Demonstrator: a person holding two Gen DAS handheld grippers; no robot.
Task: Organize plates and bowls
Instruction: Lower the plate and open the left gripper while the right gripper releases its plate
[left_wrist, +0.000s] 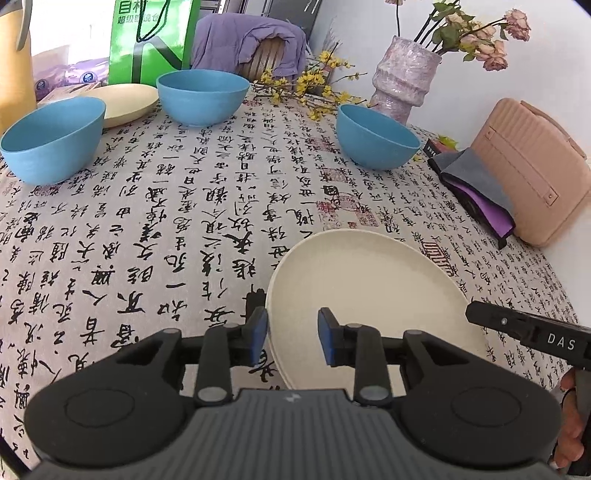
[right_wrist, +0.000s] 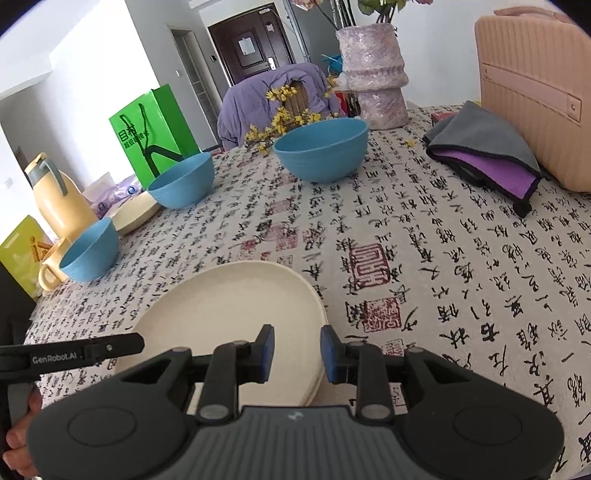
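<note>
I have both jaws parted, my left hand-held gripper (left_wrist: 291, 338) straddling the left rim of the near cream plate stack (left_wrist: 369, 291) and my right hand-held gripper (right_wrist: 297, 354) its right rim, neither pinching. The stack seems just set down on the table (left_wrist: 184, 221); next, I judge, comes gathering the three smooth, round blue bowls (left_wrist: 201, 96) and the far plate (left_wrist: 125, 101).

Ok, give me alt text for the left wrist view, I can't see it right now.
The left tool hovers open over the near edge of a cream plate on a calligraphy-print tablecloth. Three blue bowls and a second plate sit farther back.
</note>
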